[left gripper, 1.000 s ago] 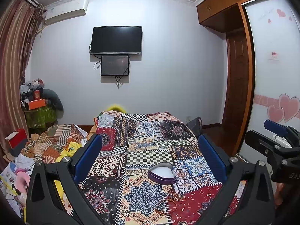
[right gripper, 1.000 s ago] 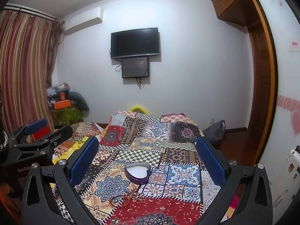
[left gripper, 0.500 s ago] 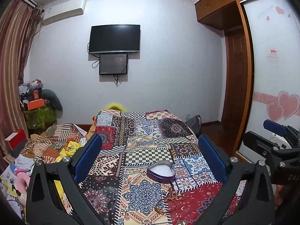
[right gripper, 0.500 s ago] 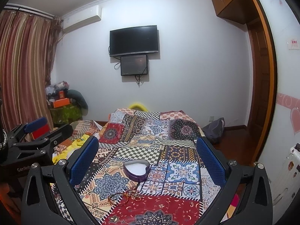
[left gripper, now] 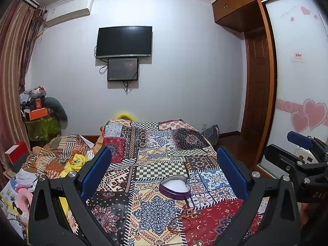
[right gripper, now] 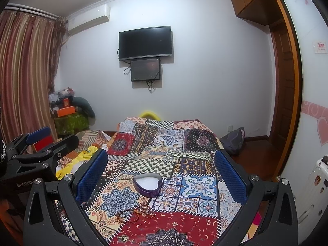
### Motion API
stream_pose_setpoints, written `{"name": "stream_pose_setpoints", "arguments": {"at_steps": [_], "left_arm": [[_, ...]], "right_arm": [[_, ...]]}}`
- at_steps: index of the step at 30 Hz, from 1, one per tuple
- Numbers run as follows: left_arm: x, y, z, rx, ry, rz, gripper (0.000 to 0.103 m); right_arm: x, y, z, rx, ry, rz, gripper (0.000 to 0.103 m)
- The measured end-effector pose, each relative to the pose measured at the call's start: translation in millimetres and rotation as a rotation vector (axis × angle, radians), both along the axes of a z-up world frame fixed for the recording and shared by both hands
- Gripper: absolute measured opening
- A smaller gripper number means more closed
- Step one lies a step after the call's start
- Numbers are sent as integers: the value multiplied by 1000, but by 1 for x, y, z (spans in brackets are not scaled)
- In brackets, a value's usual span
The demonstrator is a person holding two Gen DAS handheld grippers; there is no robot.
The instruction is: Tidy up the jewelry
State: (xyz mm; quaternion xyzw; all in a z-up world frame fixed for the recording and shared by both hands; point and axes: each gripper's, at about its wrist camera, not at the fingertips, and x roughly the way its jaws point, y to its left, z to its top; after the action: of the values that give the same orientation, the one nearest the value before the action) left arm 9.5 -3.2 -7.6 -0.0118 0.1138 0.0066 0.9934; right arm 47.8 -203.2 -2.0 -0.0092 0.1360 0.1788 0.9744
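A purple heart-shaped box (left gripper: 174, 187) with a white lining lies open on the patterned bedspread (left gripper: 155, 160); it also shows in the right wrist view (right gripper: 148, 184). A small heap of gold and red bracelets (right gripper: 134, 214) lies just in front of it, also seen in the left wrist view (left gripper: 185, 218). My left gripper (left gripper: 164, 174) is open and empty above the near part of the bed. My right gripper (right gripper: 161, 173) is open and empty beside it. Each gripper shows at the edge of the other's view.
A heap of clothes and bedding (left gripper: 57, 160) lies left of the bed. A cluttered stand (left gripper: 41, 119) is in the far left corner. A television (left gripper: 124, 41) hangs on the far wall. A wardrobe (left gripper: 297, 82) and a dark bag (right gripper: 233, 140) are on the right.
Both views have tilted slightly downward, so the room sits a little higher in frame. The box and bracelets have not moved. Both grippers stay open.
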Motion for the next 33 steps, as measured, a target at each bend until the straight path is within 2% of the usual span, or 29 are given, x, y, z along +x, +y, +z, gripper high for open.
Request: {"name": "stream_pose_setpoints", "arguments": {"at_steps": [21, 27, 33], "left_arm": [[7, 3, -5, -3, 11, -1, 103], [28, 15, -21, -21, 65, 24, 103], [61, 29, -55, -34, 182, 61, 103]], "right_arm": [[1, 4, 0, -9, 6, 4, 103], [13, 9, -8, -29, 35, 10, 103], [36, 14, -35, -74, 113, 6, 103]]}}
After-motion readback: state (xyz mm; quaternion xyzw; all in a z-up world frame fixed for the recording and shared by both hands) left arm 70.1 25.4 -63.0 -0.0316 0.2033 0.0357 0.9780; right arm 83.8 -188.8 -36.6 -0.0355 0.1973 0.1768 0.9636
